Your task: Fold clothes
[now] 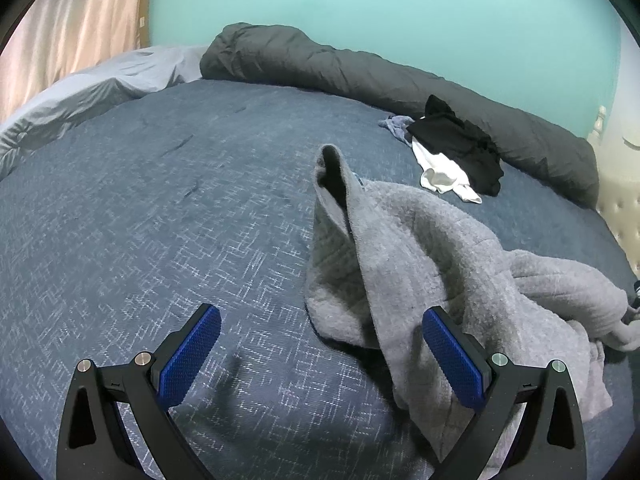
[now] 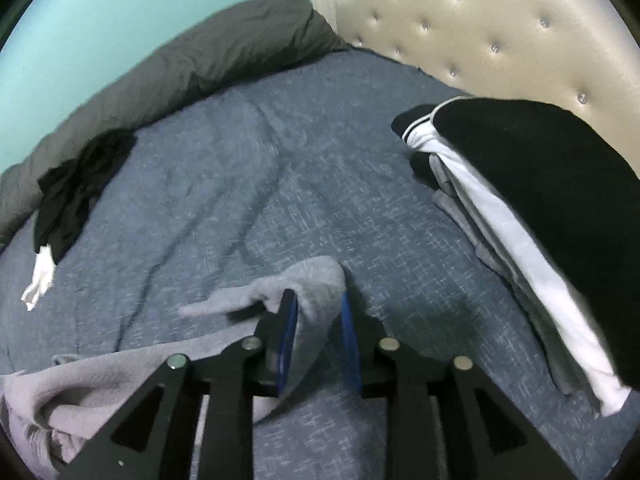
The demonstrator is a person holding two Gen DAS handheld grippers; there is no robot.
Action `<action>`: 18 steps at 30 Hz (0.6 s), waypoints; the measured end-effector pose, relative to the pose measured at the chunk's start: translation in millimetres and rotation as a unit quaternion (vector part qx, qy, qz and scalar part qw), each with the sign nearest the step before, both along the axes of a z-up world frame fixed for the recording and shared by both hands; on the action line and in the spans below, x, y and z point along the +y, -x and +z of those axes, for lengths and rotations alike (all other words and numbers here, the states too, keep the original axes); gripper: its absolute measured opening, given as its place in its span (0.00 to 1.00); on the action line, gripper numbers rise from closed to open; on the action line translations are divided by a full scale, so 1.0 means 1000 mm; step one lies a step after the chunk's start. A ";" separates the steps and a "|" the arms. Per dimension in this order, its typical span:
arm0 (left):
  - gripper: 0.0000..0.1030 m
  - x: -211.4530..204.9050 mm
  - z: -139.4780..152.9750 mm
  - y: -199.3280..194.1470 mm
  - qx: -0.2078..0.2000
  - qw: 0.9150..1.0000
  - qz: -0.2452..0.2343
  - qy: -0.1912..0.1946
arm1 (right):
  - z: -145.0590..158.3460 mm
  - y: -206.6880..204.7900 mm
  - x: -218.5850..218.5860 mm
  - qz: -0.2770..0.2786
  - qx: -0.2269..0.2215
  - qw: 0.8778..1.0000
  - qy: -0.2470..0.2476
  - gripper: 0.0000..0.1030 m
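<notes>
A grey fleece garment (image 1: 400, 240) lies crumpled on the blue bedspread (image 1: 160, 200), one flap standing up in a peak. My left gripper (image 1: 322, 312) is wide open just above the bed, with the garment's near edge lying across the gap by its right finger (image 1: 452, 356). In the right wrist view a corner of the same grey garment (image 2: 80, 380) runs up between the pads of my right gripper (image 2: 317, 294). Those jaws stand a little apart. The cloth rests against the left pad (image 2: 289, 340) and is not pinched.
A rolled dark grey duvet (image 1: 360, 68) lines the far side by the teal wall. Loose black and white clothes (image 1: 456, 140) lie in front of it. A folded stack of black, white and grey clothes (image 2: 540, 184) sits by the cream tufted headboard (image 2: 480, 32).
</notes>
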State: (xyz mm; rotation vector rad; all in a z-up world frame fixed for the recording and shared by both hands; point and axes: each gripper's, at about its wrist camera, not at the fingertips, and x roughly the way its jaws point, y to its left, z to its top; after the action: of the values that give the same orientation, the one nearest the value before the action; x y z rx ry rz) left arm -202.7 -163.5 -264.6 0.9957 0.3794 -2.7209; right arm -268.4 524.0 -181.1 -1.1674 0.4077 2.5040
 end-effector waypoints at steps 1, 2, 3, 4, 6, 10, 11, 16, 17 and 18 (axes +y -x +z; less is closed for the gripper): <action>1.00 -0.001 0.000 -0.001 0.000 1.000 0.001 -0.002 | 0.003 -0.004 -0.005 0.008 0.008 1.000 0.004 0.26; 1.00 -0.003 0.000 -0.002 0.001 1.000 0.002 -0.004 | 0.007 -0.007 -0.013 0.018 0.015 1.000 0.010 0.27; 1.00 -0.005 0.000 -0.003 0.001 1.000 0.004 -0.005 | 0.010 -0.010 -0.022 0.028 0.022 0.999 0.013 0.27; 1.00 -0.006 0.000 -0.004 0.002 1.000 0.005 -0.008 | 0.014 -0.013 -0.031 0.038 0.028 0.999 0.015 0.28; 1.00 -0.008 0.001 -0.005 0.002 1.000 0.006 -0.009 | 0.021 -0.019 -0.053 0.060 0.041 0.997 0.023 0.32; 1.00 -0.012 0.000 -0.006 0.002 1.000 0.008 -0.011 | 0.013 -0.015 -0.116 0.163 0.024 0.984 0.073 0.33; 1.00 -0.013 0.001 -0.006 0.002 1.000 0.008 -0.011 | 0.009 -0.015 -0.134 0.188 0.019 0.979 0.082 0.33; 1.00 -0.021 0.003 -0.012 0.005 1.000 0.015 -0.012 | -0.009 -0.013 -0.213 0.293 -0.005 0.947 0.129 0.47; 1.00 -0.024 0.003 -0.013 0.006 1.000 0.016 -0.012 | -0.013 -0.013 -0.228 0.312 -0.012 0.941 0.131 0.47; 1.00 -0.026 0.003 -0.015 0.006 1.000 0.018 -0.012 | -0.017 -0.013 -0.242 0.328 -0.017 0.934 0.139 0.47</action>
State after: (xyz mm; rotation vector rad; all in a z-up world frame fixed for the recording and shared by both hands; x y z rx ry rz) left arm -187.7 -189.1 -261.4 0.9698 0.4298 -2.6979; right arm -255.5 282.1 -197.7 -1.6797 0.4241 3.0514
